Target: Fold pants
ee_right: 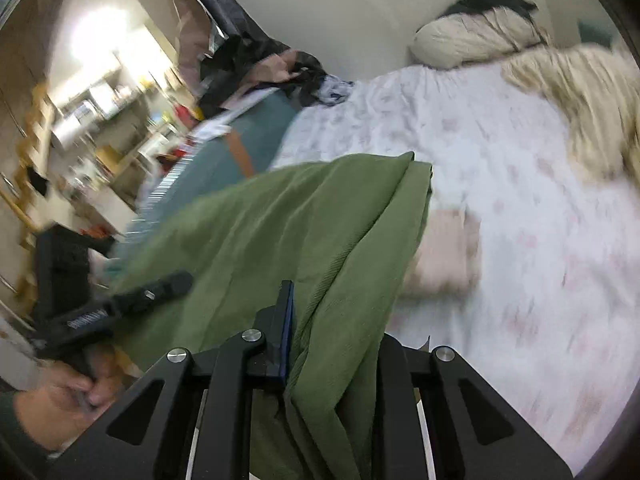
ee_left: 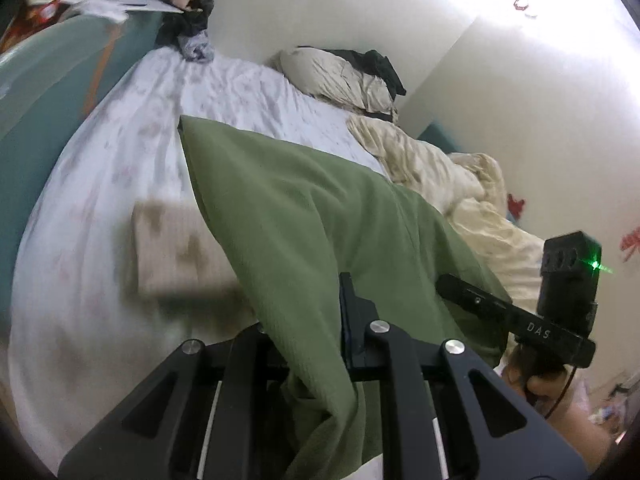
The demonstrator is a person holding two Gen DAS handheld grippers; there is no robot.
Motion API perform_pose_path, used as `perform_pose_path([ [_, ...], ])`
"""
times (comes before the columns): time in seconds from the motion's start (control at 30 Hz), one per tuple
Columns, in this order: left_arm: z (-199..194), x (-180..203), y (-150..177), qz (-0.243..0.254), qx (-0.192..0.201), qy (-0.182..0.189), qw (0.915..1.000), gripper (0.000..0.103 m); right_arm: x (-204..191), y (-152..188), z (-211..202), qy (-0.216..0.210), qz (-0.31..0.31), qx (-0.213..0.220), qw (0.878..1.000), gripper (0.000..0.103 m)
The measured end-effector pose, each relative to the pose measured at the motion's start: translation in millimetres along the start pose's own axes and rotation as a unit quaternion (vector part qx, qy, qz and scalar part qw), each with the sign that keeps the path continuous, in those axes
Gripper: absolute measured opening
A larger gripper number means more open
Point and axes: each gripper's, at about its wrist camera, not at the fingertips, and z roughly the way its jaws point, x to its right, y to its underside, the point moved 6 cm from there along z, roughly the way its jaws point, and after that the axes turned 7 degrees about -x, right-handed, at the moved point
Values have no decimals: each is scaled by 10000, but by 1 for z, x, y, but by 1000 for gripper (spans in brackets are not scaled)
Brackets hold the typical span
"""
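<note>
Two grippers hold the green pants (ee_left: 304, 216) up over the bed (ee_left: 100, 184).

The left gripper (ee_left: 320, 320) and the right gripper (ee_right: 320, 320) point downward, each pinching the cloth. One folded beige cloth (ee_left: 176, 252) lies under the pants; one pillow (ee_left: 340, 74) and one crumpled cream blanket (ee_left: 460, 184) lie beyond.

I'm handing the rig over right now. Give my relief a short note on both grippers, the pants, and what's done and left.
Left gripper: shut on the green pants.
Right gripper: shut on the same pants, bunched between its fingers.
Pants: stretched between both grippers above the bed, far end trailing toward a folded beige cloth.
Done: pants picked up; one lengthwise fold seems made.
Left: lay them flat, fold across, release.
</note>
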Motion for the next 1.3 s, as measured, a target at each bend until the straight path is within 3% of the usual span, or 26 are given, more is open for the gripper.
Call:
perform_pose_path([
  [0.1, 48, -25, -23, 211, -97, -245, 9994, 11, 24, -29, 46, 235, 36, -110, 9997, 17],
  [0.27, 97, -59, -27, 243, -180, -659, 9974, 14, 54, -37, 113, 520, 92, -344, 9980, 17],
  [0.33, 110, -73, -20, 144, -106, -831, 9964, 26, 63, -32, 126, 635, 200, -268, 9974, 19],
  [0.37, 112, -79, -16, 3, -128, -898, 9959, 30, 67, -30, 131, 625, 362, -242, 9971, 23],
  [0.43, 113, -94, -14, -386, -111, -906, 9951, 51, 74, -29, 136, 694, 475, -226, 9962, 36],
  [0.5, 103, -108, -13, -480, -9, -1197, 9917, 65, 77, -27, 132, 943, 337, -202, 9948, 57],
  [0.57, 89, -115, -12, -314, 137, -1492, 9882, 66, 88, -27, 123, 1204, 357, -156, 9920, 71],
  [0.7, 57, -109, -15, -105, 468, -1697, 9843, 65, 95, -26, 102, 1453, 258, -218, 9888, 71],
  [0.8, 30, -91, -29, 197, 1256, -1787, 9756, 65, 74, -40, 74, 1775, -207, 311, 9834, 71],
  [0.83, 32, -83, -34, 292, 1282, -1708, 9765, 64, 63, -48, 68, 1839, -370, 453, 9812, 69],
  [0.9, 49, -69, -40, 464, 1038, -1575, 9810, 64, 46, -57, 72, 1694, -538, 511, 9827, 57],
  [1.0, 88, -57, -41, 679, 595, -1676, 9817, 64, 32, -62, 109, 1539, -705, 107, 9855, 41],
  [1.07, 109, -63, -32, 615, 291, -1696, 9832, 61, 34, -53, 132, 1635, -768, -185, 9834, 40],
  [1.1, 119, -69, -23, 559, 115, -1680, 9841, 52, 40, -46, 142, 1698, -738, -304, 9822, 40],
  [1.13, 126, -73, -14, 523, 13, -1564, 9863, 51, 47, -35, 148, 1686, -689, -342, 9827, 40],
  [1.17, 131, -78, -2, 535, -6, -1389, 9889, 51, 57, -22, 153, 1625, -618, -384, 9840, 40],
  [1.3, 141, -76, 21, 730, 82, -1420, 9871, 52, 77, 11, 160, 1293, -385, -230, 9906, 40],
])
